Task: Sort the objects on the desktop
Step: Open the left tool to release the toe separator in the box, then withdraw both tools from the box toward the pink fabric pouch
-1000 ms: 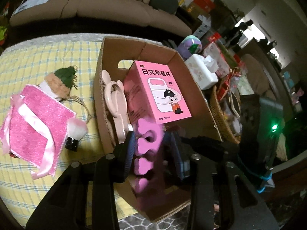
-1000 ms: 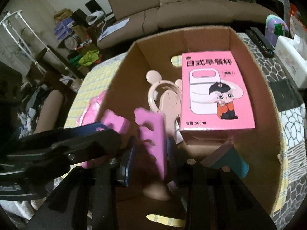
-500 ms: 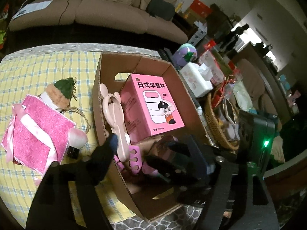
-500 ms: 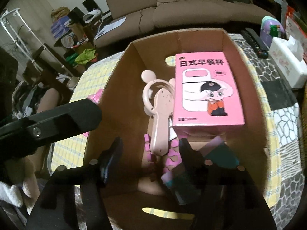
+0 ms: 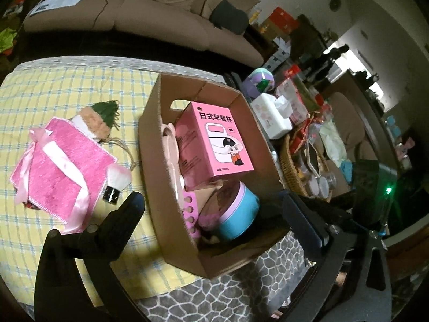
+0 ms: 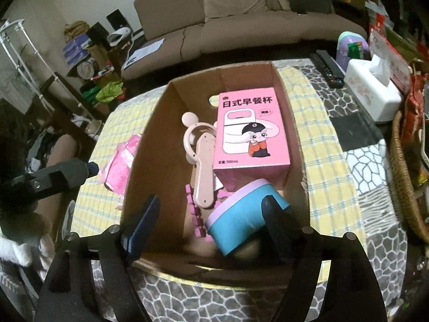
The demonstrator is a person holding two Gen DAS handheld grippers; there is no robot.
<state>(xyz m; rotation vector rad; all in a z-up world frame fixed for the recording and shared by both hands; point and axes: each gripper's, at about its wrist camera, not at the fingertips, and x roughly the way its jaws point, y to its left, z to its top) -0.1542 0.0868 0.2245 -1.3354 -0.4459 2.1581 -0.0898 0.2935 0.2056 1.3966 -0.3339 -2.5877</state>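
A cardboard box (image 5: 150, 145) (image 6: 144, 161) stands on the table. In it lie a pink carton (image 5: 214, 145) (image 6: 252, 131), a pale pink handheld fan (image 6: 202, 158), a blue tub with a lilac rim (image 5: 238, 214) (image 6: 241, 217) and pink toe separators (image 5: 190, 214) (image 6: 194, 209). Left of the box lie a pink towel with a ribbon (image 5: 61, 166), a knitted green-topped toy (image 5: 99, 118) and a makeup brush (image 5: 116, 181). My left gripper (image 5: 214, 212) is open and empty above the box's near end. My right gripper (image 6: 211, 214) is open and empty over the box.
A white tissue box (image 5: 273, 115) (image 6: 372, 91), a lilac jar (image 5: 260, 81) (image 6: 350, 47), a remote (image 6: 328, 67) and a wicker basket (image 5: 292, 166) of small items stand right of the box. A sofa (image 6: 241, 18) lies behind the table.
Both grippers opened and let the pink toe separators drop into the box. Both then pulled back and up from the box.
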